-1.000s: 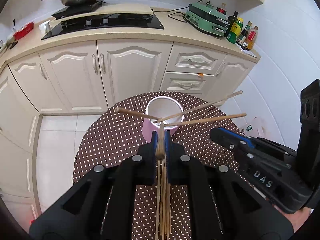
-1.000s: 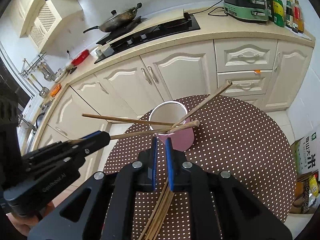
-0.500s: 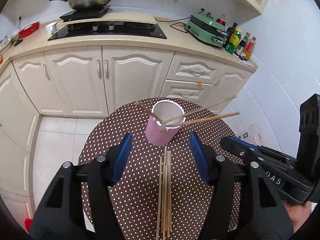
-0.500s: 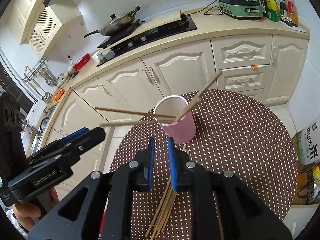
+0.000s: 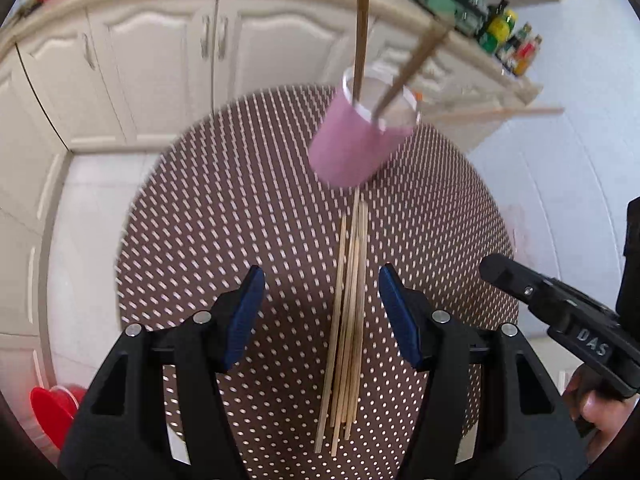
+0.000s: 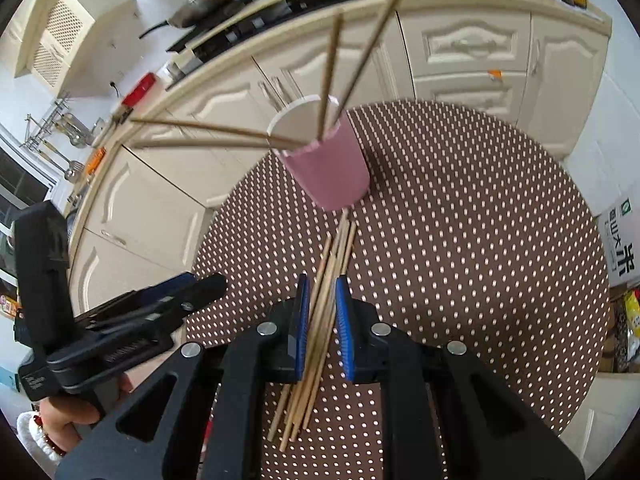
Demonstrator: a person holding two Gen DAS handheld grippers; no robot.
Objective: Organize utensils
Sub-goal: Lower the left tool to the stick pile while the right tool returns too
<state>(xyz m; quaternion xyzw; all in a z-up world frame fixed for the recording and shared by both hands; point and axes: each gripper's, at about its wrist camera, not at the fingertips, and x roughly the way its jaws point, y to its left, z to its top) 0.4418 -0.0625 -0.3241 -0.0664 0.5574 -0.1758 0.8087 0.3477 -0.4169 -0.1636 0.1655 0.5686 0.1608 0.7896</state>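
A pink cup [image 5: 360, 140] [image 6: 328, 164] stands on the round brown polka-dot table [image 5: 224, 216] [image 6: 472, 216] with several wooden chopsticks [image 6: 332, 68] leaning out of it. A bundle of loose chopsticks [image 5: 348, 276] [image 6: 324, 292] lies on the table in front of the cup. My left gripper [image 5: 322, 316] is open wide and empty above the bundle. My right gripper [image 6: 322, 320] hangs over the same bundle with its jaws narrowly apart, chopsticks showing between them; it also shows at the right of the left wrist view [image 5: 560, 316].
Cream kitchen cabinets [image 5: 160, 52] and a counter with a stove and wok [image 6: 212, 0] stand behind the table. Bottles [image 5: 508, 40] sit at the counter's right end. A red bin [image 5: 52, 412] is on the floor at left. A box [image 6: 624, 240] stands right of the table.
My left gripper let go of a chopstick into the cup, opened wide and dropped toward the bundle. My right gripper lowered over the bundle and its jaws parted slightly.
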